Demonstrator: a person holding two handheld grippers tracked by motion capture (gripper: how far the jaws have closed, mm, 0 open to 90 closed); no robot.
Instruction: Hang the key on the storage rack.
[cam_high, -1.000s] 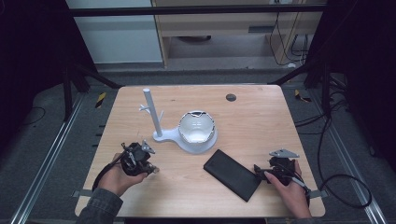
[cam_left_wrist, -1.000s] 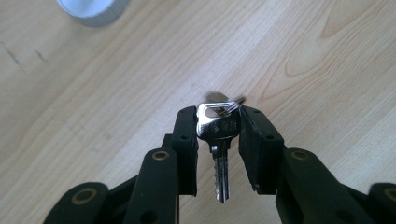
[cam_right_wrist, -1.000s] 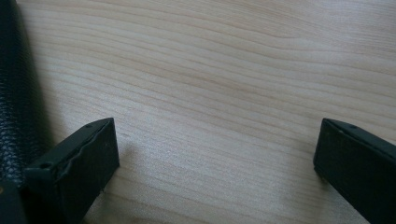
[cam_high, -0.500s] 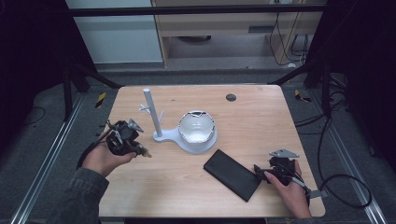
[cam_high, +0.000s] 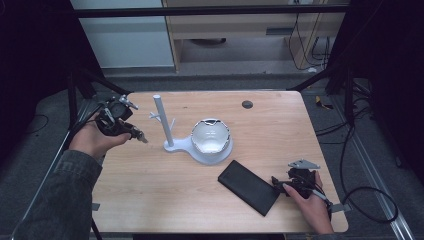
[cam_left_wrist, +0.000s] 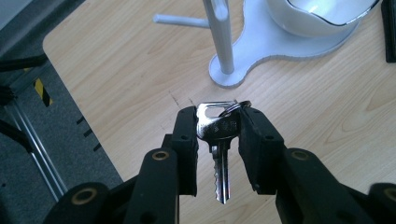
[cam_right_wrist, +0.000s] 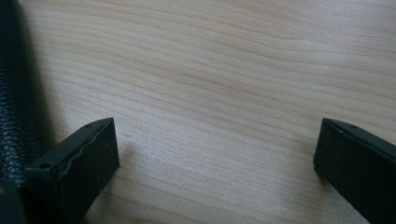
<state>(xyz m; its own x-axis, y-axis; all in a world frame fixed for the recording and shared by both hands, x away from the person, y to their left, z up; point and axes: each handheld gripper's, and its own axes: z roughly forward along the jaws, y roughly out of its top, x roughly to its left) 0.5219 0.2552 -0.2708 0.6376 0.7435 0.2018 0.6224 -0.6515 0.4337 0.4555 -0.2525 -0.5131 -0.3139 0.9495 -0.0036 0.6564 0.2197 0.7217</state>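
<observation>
Left gripper view: left tongs (cam_left_wrist: 218, 128) clamped on key (cam_left_wrist: 219, 140), blade trailing back; stand (cam_left_wrist: 223, 37) dead ahead; right tongs (cam_right_wrist: 217, 158) wide open, empty.

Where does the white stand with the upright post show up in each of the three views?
High view: the white stand sits mid-table, right of the left claw, its dish beside the post.
Left gripper view: top centre, post and base beyond the held key.
Right gripper view: not in it.
Shared landmark: the black case, at the left edge there.
</observation>
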